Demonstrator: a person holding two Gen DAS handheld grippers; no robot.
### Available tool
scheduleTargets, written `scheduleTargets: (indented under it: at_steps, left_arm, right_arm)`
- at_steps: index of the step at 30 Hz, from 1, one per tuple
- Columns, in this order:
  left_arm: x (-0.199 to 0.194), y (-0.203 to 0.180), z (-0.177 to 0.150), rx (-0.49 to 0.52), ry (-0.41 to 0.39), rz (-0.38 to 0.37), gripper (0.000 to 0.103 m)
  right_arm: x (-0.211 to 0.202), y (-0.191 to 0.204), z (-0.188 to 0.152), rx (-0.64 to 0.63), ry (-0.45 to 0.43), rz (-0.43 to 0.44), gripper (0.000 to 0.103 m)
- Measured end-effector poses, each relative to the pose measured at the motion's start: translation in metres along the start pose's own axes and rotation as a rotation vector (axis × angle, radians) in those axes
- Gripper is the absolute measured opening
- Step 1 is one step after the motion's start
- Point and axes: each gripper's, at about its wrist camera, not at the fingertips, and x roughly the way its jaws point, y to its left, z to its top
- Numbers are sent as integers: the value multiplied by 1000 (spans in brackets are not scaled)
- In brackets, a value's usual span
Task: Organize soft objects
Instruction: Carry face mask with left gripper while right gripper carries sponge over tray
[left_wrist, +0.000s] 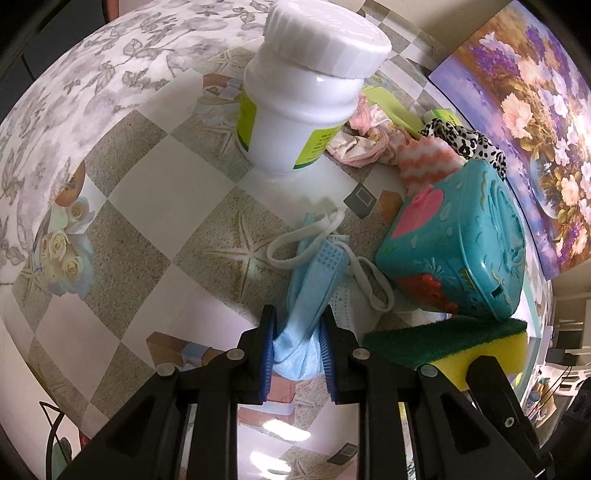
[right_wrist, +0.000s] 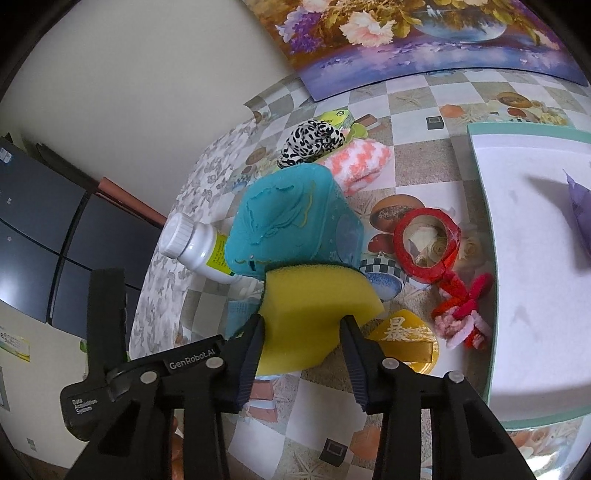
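Note:
My left gripper (left_wrist: 298, 334) is shut on a light blue face mask (left_wrist: 314, 280); its white ear loops trail over the checked tablecloth. My right gripper (right_wrist: 303, 336) is shut on a yellow sponge with a green scrub side (right_wrist: 314, 295); the sponge also shows in the left wrist view (left_wrist: 454, 343). Further back lie an orange-and-white fluffy cloth (right_wrist: 356, 162), a leopard-print fabric (right_wrist: 310, 142) and pink crumpled fabric (left_wrist: 365, 144).
A teal plastic box (right_wrist: 291, 221) stands just beyond the sponge. A white pill bottle (left_wrist: 306, 99) stands upright behind the mask. Red tape roll (right_wrist: 426, 245), red-pink pipe-cleaner toy (right_wrist: 461, 317), a yellow item (right_wrist: 406, 339). A white tray with teal rim (right_wrist: 491, 229) is at right.

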Motion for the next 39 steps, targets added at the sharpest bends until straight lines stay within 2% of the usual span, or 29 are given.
scheduleTargets:
  at_steps: [3, 13, 22, 30, 39]
  left_arm:
    - [-1, 1, 0, -3, 1, -2, 20]
    - [-12, 6, 0, -20, -19, -11, 14]
    - [-35, 9, -3, -31, -63, -24, 13]
    - [-82, 3, -13, -3, -173, -42, 13]
    - [-128, -27, -31, 77, -318, -49, 13]
  right_arm:
    - [1, 2, 1, -1, -4, 9, 34]
    - [-4, 0, 0, 9, -9, 27, 23]
    - [-25, -2, 0, 10, -35, 60, 21]
    - [-60, -7, 0, 23, -88, 71, 21]
    - [-104, -29, 5, 74, -167, 20, 21]
